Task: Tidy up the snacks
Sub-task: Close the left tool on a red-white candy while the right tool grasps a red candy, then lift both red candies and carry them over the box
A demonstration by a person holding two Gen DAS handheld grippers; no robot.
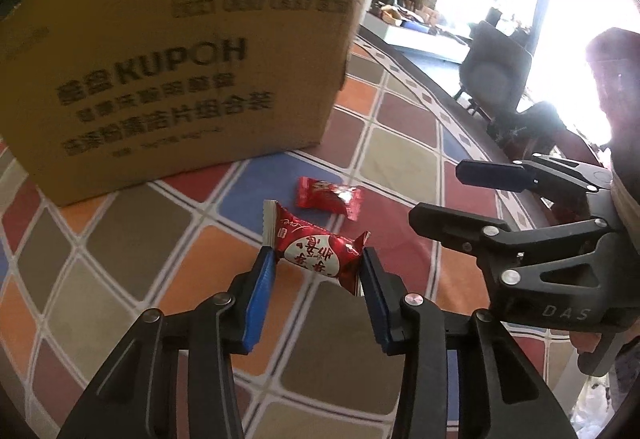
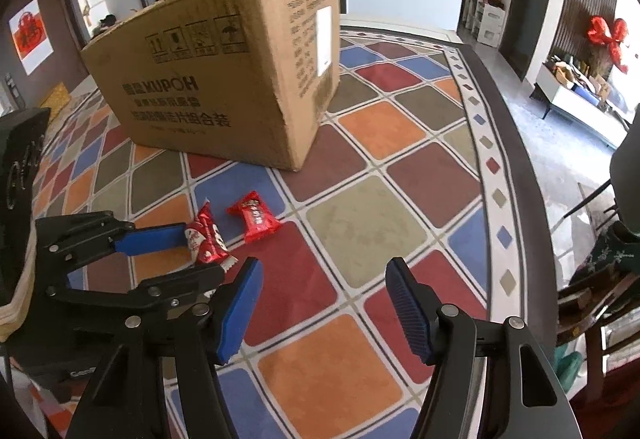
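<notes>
My left gripper (image 1: 318,259) is shut on a red wrapped snack (image 1: 316,249) with white lettering, held just above the patterned tablecloth (image 1: 400,155). The held snack also shows in the right wrist view (image 2: 206,235), between the left gripper's blue pads (image 2: 154,238). A second red snack packet (image 1: 329,196) lies on the cloth just beyond it, also in the right wrist view (image 2: 256,217). My right gripper (image 2: 324,281) is open and empty, over the cloth to the right of both snacks; it appears in the left wrist view (image 1: 438,193). A brown KUPOH cardboard box (image 1: 176,67) stands behind the snacks.
The box (image 2: 224,79) fills the far left of the table. The tablecloth (image 2: 360,227) has coloured diamonds and a dark border along the curved right edge. Chairs (image 2: 592,303) stand off the right edge. A white cabinet (image 2: 580,103) is in the room beyond.
</notes>
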